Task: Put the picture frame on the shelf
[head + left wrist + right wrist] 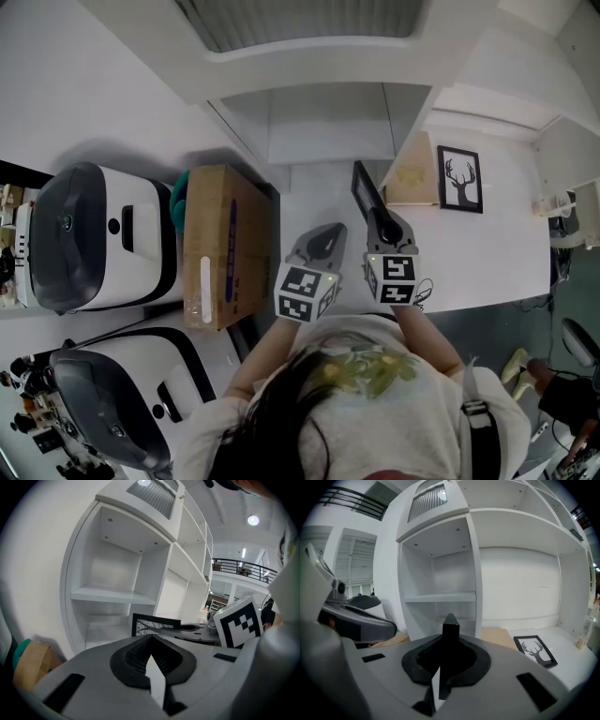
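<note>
Your right gripper (381, 223) is clamped on the black picture frame (364, 190), held on edge before the white shelf unit (328, 145). Your left gripper (326, 238) is closed on nothing. A deer print (460, 178) lies on the white ledge (497, 244), and a cardboard box (220, 244) sits left.

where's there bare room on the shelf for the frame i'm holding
Bare: both boards of the narrow compartment straight ahead of the right gripper, and the back strip of the wide ledge along the wall. Crowded: that ledge's front, where the deer picture and a tan board lie.
</note>
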Demonstrator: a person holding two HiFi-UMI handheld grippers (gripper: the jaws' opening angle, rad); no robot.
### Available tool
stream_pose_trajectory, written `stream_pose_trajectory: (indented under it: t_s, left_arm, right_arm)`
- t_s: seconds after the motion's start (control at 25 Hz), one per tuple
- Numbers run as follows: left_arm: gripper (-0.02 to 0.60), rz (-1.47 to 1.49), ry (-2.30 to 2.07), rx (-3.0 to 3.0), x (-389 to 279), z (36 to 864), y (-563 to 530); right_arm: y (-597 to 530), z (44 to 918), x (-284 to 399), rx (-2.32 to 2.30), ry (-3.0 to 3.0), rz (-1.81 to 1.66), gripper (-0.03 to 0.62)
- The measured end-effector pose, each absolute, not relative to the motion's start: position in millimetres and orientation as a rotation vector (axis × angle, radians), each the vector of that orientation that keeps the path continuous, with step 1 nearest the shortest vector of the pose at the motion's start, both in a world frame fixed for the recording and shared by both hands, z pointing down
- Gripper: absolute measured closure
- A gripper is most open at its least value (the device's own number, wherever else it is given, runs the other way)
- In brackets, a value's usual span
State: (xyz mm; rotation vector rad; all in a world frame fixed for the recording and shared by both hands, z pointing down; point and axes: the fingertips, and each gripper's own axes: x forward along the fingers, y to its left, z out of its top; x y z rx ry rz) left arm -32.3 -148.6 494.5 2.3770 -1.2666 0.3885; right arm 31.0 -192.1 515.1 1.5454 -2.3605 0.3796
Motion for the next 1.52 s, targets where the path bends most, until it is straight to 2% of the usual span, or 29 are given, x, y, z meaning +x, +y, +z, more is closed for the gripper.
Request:
stream_pose_trajectory:
  t_s: [1.52]
  left_arm:
    - [0.552,0.462,-1.258,2.341,-38.0,516.4,-162.5]
  right_arm:
    - [-233.4,587.2,25.6,1.511,-2.267,0.468,0.549]
